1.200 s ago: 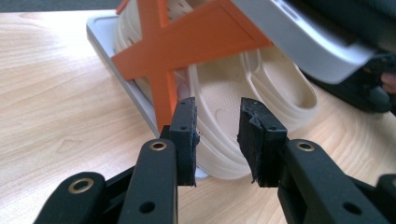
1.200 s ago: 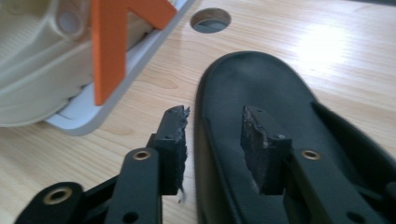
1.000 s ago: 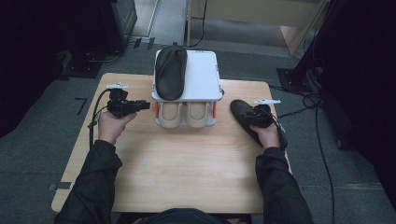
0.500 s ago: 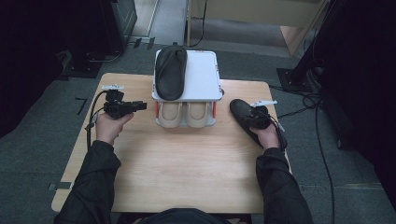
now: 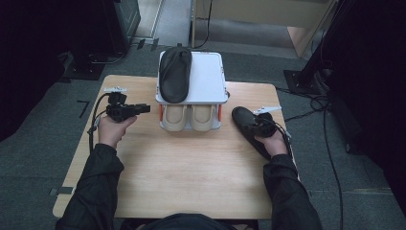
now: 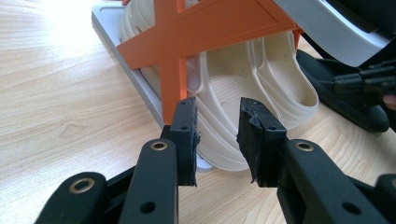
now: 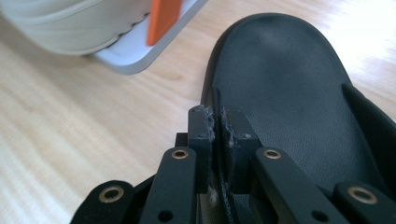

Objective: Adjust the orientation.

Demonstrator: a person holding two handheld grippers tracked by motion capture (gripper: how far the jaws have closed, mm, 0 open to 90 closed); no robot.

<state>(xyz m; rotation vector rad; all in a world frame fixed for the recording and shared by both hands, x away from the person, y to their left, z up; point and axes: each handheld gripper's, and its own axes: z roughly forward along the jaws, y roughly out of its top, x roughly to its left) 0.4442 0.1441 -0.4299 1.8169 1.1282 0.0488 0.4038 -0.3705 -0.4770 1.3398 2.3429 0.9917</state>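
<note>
A plain matte black rubber slipper (image 5: 251, 129) lies on the pale, fine-grained light wooden table (image 5: 191, 167); a second black slipper of the same kind (image 5: 174, 74) is equally dark and unpatterned. The two-tier plastic shoe rack (image 5: 206, 76) has light grey shelves and bright orange cross-braces (image 6: 187, 32). The pair of cream-coloured ridged clogs (image 5: 189, 117) is uniformly off-white. Both black two-jaw grippers, left (image 6: 217, 135) and right (image 7: 217, 128), carry brass-coloured rivets.
</note>
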